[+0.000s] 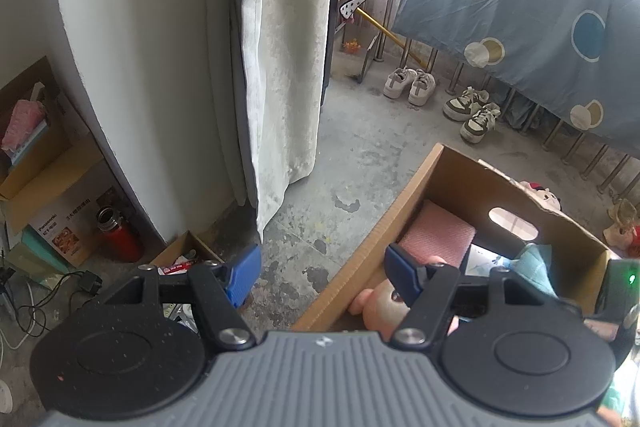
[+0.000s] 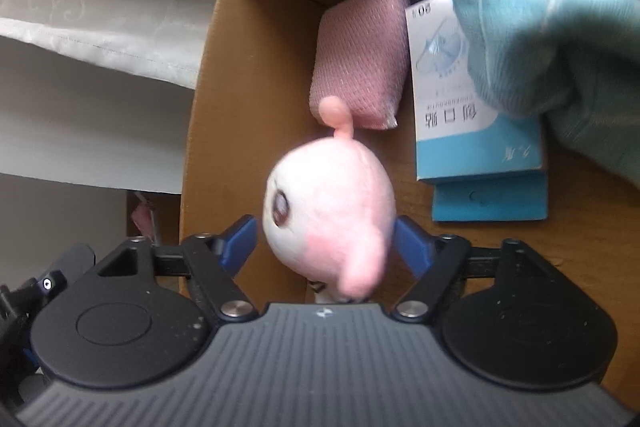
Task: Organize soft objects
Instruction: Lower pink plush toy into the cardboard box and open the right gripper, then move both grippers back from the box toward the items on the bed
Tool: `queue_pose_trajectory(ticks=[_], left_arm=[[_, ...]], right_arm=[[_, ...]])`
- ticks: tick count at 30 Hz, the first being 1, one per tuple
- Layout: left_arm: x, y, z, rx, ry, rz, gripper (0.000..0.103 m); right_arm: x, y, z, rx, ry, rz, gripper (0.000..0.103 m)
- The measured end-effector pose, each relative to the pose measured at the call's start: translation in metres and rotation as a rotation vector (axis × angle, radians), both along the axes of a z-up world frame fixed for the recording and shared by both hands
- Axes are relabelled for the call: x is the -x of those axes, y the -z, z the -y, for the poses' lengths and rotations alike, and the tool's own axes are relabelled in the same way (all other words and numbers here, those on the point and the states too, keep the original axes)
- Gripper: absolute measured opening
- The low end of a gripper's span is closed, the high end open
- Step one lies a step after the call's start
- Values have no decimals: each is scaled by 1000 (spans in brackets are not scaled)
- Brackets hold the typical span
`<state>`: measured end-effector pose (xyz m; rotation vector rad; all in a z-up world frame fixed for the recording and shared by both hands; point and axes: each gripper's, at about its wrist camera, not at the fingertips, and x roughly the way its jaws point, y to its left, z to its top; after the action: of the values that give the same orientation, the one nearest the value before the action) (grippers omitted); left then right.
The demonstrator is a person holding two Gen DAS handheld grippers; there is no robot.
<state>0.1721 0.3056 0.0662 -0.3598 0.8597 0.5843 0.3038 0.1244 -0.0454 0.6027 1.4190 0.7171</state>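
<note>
As seen from the right wrist, the pink plush toy (image 2: 332, 211) is lodged between the spread jaws of the right gripper (image 2: 325, 239); whether the blue pads actually press it cannot be told. It is held low inside the cardboard box (image 2: 208, 131), apparently for deposit beside items already stowed: a pink mesh-covered pad (image 2: 360, 59), a blue-and-white packet (image 2: 476, 143) and a teal cloth (image 2: 548, 27).

The left gripper (image 1: 320, 273) is recorded with jaws spread and nothing between them, over the concrete floor (image 1: 352, 163) just beside the box wall, judged to be on standby.

Shown only by the left wrist view: curtain (image 1: 280, 67), two pairs of sneakers (image 1: 410, 87), further plush toys (image 1: 542, 195) beyond the box, awaiting collection. Packet print and toy's eye are shown only by the right.
</note>
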Motion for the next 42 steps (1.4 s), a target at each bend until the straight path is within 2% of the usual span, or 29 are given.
queue_pose_trajectory(ticks=[7, 14, 17, 20, 24, 29, 34, 38, 42], left_arm=[[22, -30, 21, -43, 6, 22, 72], [56, -78, 65, -110, 65, 74, 81], [71, -96, 95, -128, 135, 94, 82], [90, -107, 128, -118, 220, 125, 87], [116, -106, 172, -68, 347, 181, 91], [131, -84, 225, 20, 485, 257, 92], [126, -65, 291, 5, 616, 284, 92], [114, -60, 343, 30, 716, 301, 92], [98, -57, 396, 26, 796, 295, 92]], right_arm=[[-9, -44, 15, -38, 8, 104, 83], [9, -107, 55, -208, 7, 177, 83], [20, -140, 93, -272, -15, 232, 83], [32, -165, 143, -314, -39, 280, 83], [57, -190, 225, -299, -23, 369, 84], [91, -182, 337, -271, 71, 417, 85], [134, -158, 439, -236, 216, 468, 86], [158, -133, 498, -266, 317, 475, 87], [170, -109, 536, -314, 393, 467, 87]])
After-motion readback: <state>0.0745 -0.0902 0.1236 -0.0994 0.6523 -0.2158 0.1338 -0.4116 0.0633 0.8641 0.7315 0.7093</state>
